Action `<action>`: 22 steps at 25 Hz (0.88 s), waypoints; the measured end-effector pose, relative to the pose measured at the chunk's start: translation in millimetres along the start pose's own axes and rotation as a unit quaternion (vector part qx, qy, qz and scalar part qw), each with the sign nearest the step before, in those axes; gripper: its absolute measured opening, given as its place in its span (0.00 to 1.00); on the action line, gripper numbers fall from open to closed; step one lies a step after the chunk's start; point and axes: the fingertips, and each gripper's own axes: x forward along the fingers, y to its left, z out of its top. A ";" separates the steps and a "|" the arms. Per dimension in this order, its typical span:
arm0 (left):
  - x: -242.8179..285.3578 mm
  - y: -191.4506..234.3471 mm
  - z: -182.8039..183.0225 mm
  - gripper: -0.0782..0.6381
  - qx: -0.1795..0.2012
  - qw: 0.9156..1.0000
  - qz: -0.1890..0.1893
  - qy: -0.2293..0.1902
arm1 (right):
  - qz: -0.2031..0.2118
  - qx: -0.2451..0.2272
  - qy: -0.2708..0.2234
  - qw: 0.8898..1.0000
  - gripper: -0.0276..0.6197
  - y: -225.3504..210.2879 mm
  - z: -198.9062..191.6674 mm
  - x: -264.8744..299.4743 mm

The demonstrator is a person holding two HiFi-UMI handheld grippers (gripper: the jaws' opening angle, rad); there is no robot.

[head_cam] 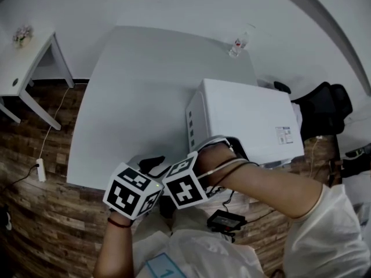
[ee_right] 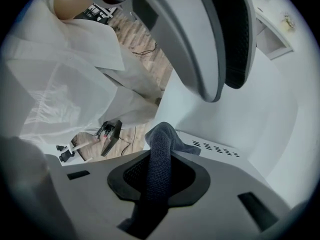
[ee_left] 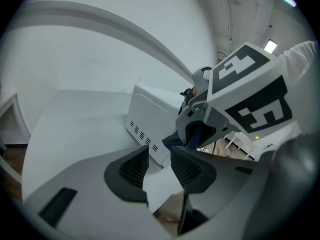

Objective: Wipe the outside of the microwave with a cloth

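Note:
The white microwave [head_cam: 243, 117] stands on the right part of the white table [head_cam: 133, 97], with its vented side [ee_left: 145, 134] turned towards both grippers. My right gripper [ee_right: 159, 159] is shut on a dark blue cloth [ee_right: 161, 144], which hangs close to the microwave's near lower corner [ee_right: 215, 148]. In the left gripper view the cloth [ee_left: 192, 134] shows under the right gripper's marker cube. My left gripper [ee_left: 160, 156] is open with nothing between its pads, just left of the right one, near the table's front edge. Both marker cubes [head_cam: 132, 191] sit side by side in the head view.
A clear plastic bottle [head_cam: 239, 41] stands at the table's far edge behind the microwave. A small white desk [head_cam: 23, 68] is at far left, a black office chair [head_cam: 324, 106] at right. A power strip [head_cam: 40, 169] and a black device [head_cam: 223, 219] lie on the wood floor.

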 end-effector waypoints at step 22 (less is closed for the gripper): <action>8.9 -91.1 128.3 0.30 0.121 0.990 -0.032 -0.069 | -0.069 0.353 -0.518 0.776 0.17 32.3 -132.3 -73.2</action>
